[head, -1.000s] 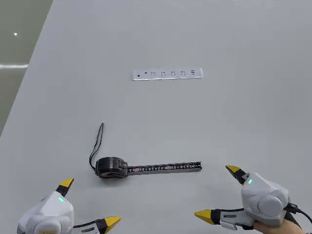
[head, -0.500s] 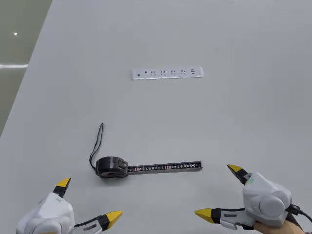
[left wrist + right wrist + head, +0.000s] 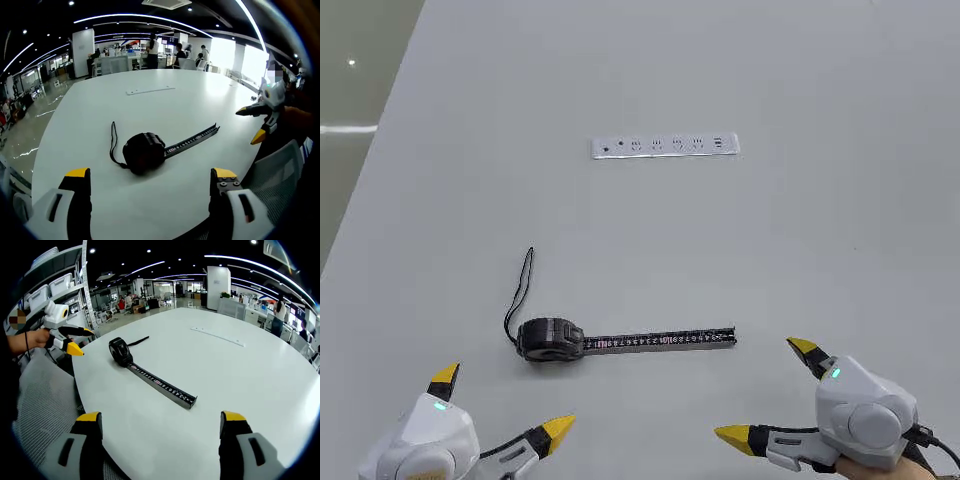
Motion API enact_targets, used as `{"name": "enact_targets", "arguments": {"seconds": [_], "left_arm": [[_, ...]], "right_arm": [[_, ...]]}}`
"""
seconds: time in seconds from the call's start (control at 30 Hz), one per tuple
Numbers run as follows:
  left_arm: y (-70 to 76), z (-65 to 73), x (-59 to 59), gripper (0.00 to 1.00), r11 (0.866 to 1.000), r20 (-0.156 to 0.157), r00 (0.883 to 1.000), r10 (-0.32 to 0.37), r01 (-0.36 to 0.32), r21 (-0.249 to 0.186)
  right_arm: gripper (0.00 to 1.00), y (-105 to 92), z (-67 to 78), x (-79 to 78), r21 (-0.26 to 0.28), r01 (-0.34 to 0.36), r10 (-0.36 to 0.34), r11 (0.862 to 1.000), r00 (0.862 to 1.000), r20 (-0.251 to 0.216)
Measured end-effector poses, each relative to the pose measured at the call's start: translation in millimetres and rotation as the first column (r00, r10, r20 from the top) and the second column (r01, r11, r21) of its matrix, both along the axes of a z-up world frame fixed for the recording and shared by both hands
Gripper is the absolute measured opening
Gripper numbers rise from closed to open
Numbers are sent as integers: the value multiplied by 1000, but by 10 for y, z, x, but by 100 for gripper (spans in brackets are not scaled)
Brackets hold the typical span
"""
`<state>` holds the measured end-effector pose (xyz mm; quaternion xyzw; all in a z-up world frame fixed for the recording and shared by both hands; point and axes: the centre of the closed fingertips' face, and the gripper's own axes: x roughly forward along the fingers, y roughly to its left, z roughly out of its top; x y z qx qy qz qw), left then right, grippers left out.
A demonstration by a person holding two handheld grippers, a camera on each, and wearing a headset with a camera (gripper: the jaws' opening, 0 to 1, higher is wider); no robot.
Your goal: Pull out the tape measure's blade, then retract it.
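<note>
Though done w/ pull-out (blade point(image 3: 660, 340) flat on table point(image 3: 720, 230), tape measure point(image 3: 549, 339) near front edge), yet to retract, w/ left gripper point(image 3: 502, 400) & right gripper point(image 3: 765, 390) close by, jaws wide apart, holding nothing.

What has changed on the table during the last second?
Nothing visibly; the slight shift is the camera's. The tape measure lies untouched with its blade out, and the left gripper and right gripper stay open, holding nothing.
</note>
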<state>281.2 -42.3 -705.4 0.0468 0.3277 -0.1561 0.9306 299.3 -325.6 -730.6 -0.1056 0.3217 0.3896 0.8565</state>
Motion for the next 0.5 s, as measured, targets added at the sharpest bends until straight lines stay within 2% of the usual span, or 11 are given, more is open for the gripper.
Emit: {"name": "enact_targets", "arguments": {"seconds": [0.07, 0.37, 0.5], "left_arm": [[-21, 10, 18, 99, 1000, 8, 1000, 13, -13, -4], [-81, -23, 87, 99, 996, 3, 996, 89, -89, -15], [-116, -34, 113, 99, 995, 11, 995, 98, -98, -12]], "right_arm": [[99, 11, -16, -12, -1, 0, 0, 1000, 1000, -4], [98, 37, -22, -14, 1, 3, -3, 1000, 1000, -12], [98, 47, -29, -7, 3, 2, -2, 1000, 1000, -11]]}}
